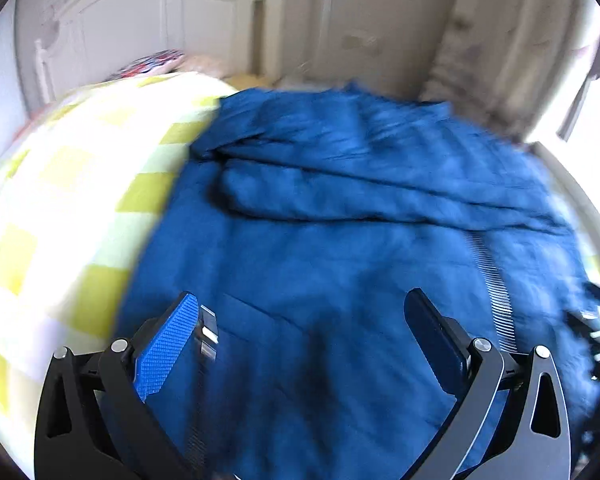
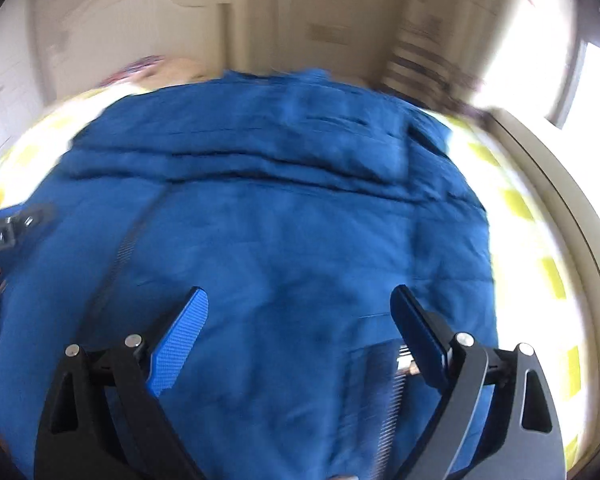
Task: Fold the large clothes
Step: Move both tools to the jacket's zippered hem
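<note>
Blue jacket (image 1: 340,240) lies spread across a bed covered with a yellow-and-white checked sheet (image 1: 60,208), a fold of its fabric bunched across the far part and a zipper (image 1: 496,292) running down its right side in the left wrist view. Farthest left, the sheet shows bare beside the jacket's edge, with a white headboard (image 1: 140,12) behind it. Next comes the left gripper (image 1: 304,320), its jaws standing wide apart above the blue cloth with nothing between the pads. Further right, the right gripper (image 2: 300,312) likewise stands spread wide over the jacket, gripping nothing, a metal zipper pull (image 2: 404,360) just beside its right finger. At the far right, checked sheet meets a pale bed frame (image 2: 560,200) under a bright window (image 2: 596,80).
</note>
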A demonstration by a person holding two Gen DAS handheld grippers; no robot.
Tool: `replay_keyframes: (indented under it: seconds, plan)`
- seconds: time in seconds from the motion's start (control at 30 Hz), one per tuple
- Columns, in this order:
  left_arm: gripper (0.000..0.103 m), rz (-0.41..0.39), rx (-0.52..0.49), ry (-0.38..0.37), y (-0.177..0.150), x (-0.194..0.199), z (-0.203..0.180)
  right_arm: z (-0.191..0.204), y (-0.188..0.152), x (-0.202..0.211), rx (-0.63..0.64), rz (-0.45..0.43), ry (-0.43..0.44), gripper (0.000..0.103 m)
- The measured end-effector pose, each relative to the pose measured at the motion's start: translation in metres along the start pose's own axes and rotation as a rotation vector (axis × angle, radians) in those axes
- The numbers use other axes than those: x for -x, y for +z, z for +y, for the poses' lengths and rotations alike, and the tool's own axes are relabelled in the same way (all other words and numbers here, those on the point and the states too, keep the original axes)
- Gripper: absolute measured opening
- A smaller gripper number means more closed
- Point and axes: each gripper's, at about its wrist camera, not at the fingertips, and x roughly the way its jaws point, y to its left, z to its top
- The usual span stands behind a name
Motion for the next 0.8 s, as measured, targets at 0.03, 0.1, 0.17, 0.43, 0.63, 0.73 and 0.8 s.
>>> replay_keyframes:
  seconds: [0.03, 0.1, 0.17, 0.43, 0.63, 0.73, 0.8]
  plan:
    - [0.099, -0.004, -0.030, -0.009, -0.004, 0.003, -0.007, 0.009, -0.002, -0.001, 0.037, 0.017, 0.040, 0.092]
    - [0.099, 0.039, -0.159, 0.003, -0.017, -0.006, -0.028, 0.030, -0.012, -0.012, 0.122, 0.086, 0.061, 0.092]
    - [0.099, 0.106, -0.236, 0.042, -0.023, -0.021, -0.040, 0.032, -0.017, -0.012, 0.116, 0.073, 0.051, 0.094]
    - [0.099, 0.082, -0.186, 0.028, -0.044, 0.019, 0.004, 0.015, -0.045, 0.030, 0.107, 0.042, 0.108, 0.094]
    - [0.099, 0.108, -0.169, 0.074, -0.070, 0.042, 0.027, 0.015, -0.091, 0.057, 0.154, -0.007, 0.112, 0.095]
    - [0.099, 0.062, -0.191, 0.017, -0.086, 0.068, 0.018, 0.024, -0.090, 0.081, 0.135, -0.030, 0.105, 0.095]
    - [0.099, 0.051, -0.225, -0.014, -0.102, 0.078, 0.008, 0.034, -0.092, 0.088, 0.177, -0.047, 0.144, 0.095]
